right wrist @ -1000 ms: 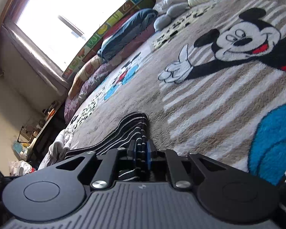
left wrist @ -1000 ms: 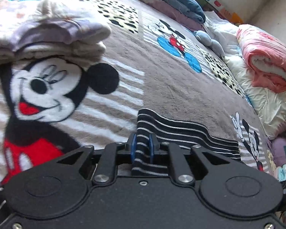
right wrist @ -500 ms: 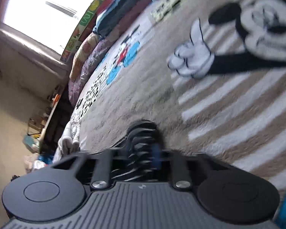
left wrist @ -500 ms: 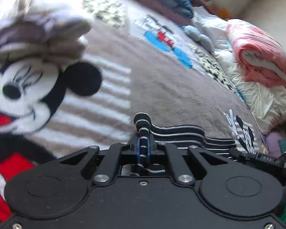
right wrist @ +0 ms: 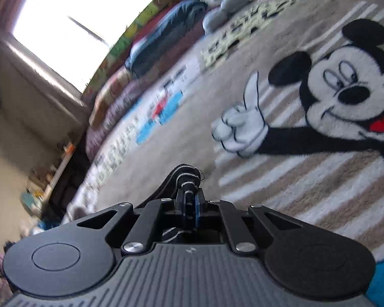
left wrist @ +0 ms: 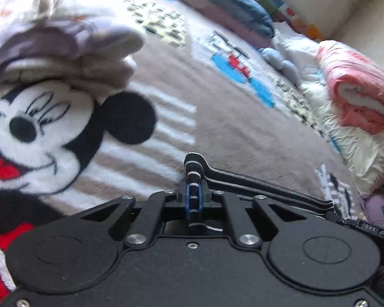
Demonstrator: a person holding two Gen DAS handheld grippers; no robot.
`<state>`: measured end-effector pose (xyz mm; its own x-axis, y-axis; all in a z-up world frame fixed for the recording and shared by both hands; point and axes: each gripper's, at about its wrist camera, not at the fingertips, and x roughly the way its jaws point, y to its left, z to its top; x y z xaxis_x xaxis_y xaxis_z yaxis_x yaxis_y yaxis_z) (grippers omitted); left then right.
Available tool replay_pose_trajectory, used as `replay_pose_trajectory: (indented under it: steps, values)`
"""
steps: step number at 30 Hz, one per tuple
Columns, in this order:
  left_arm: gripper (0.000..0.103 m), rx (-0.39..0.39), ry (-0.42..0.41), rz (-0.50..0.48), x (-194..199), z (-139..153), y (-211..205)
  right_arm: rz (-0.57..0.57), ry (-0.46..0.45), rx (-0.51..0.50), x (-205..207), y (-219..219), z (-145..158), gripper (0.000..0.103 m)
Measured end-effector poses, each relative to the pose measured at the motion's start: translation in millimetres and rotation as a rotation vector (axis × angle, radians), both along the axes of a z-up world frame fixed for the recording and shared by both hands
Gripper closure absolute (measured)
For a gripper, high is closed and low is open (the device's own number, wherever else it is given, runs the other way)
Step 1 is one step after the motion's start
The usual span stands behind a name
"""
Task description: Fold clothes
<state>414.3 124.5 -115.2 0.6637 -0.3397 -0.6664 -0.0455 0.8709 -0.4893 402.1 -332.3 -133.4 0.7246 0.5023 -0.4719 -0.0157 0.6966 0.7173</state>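
A black garment with thin white stripes [left wrist: 256, 184] stretches as a narrow taut band over the cartoon-mouse blanket [left wrist: 217, 117]. My left gripper [left wrist: 193, 197] pinches one bunched end of it between the blue pads, and its jaws are opening slightly. The band runs right to my right gripper [left wrist: 366, 227], seen at the frame's edge. In the right wrist view, my right gripper [right wrist: 190, 204] is shut on the other bunched end of the striped garment [right wrist: 185, 175], which trails off to the left.
A pile of folded pale clothes [left wrist: 59, 43] lies on the blanket at the far left. Rolled pink and white quilts [left wrist: 355, 89] and blue bedding [left wrist: 233, 7] line the far side. A bright window [right wrist: 76, 25] and a cluttered shelf [right wrist: 51, 179] stand beyond the bed.
The striped garment went from a wide flat flap to a thin band pulled tight between the grippers. The right gripper has come into the left wrist view at the right edge.
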Motion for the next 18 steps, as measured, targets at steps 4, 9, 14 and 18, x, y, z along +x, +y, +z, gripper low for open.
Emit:
replay_pose_trajectory:
  steps: [4, 9, 14, 18]
  values:
    - [0.09, 0.043, 0.004, 0.004, -4, 13, 2, -0.004, 0.039, -0.042, 3, 2, 0, 0.09]
    - [0.089, 0.038, -0.048, 0.046, -40, 38, 27, -0.043, -0.04, -0.091, -19, -8, 32, 0.068]
    - [0.086, 0.039, -0.089, 0.117, -105, 61, 67, 0.0, -0.125, -0.133, -69, -16, 60, 0.062]
    - [0.076, 0.019, -0.113, 0.203, -162, 71, 100, 0.051, -0.187, -0.185, -125, 0, 75, 0.054]
